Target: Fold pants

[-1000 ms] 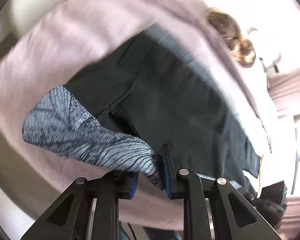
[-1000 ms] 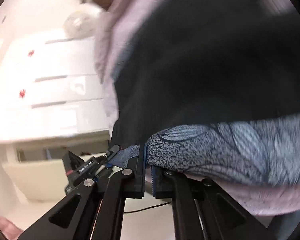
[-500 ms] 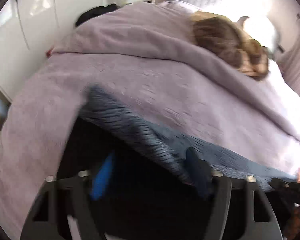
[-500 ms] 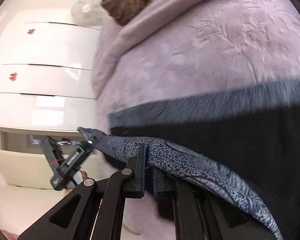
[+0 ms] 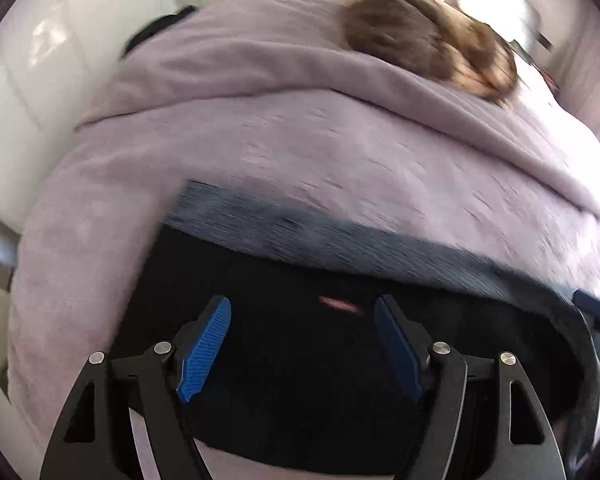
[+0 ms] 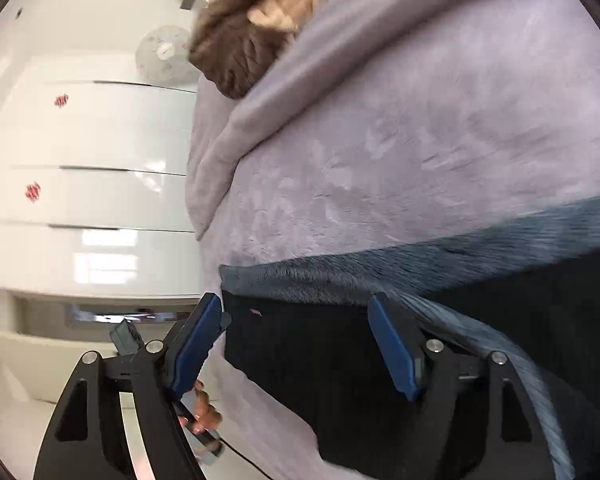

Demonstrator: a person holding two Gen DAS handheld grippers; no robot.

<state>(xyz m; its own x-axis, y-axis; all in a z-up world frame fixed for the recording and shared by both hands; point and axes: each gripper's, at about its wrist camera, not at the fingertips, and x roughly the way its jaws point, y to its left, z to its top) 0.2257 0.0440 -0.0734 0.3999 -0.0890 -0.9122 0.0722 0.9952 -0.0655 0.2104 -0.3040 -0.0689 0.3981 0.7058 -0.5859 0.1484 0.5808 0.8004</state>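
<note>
Left wrist view: dark pants (image 5: 300, 360) with a blue-grey patterned waistband are seen laid flat on the lilac fleece bed blanket (image 5: 340, 152).

No writing can be read. The left tool (image 5: 302, 344) and right tool (image 6: 296, 340), clamped on the waistband a second ago, are now spread wide over the dark cloth, nothing held.

Both tools are showing black angular frames with triangular cut-outs and silver screw heads. Blue ribbed pads (image 5: 205, 347) are lining the fingers' inner faces.
</note>
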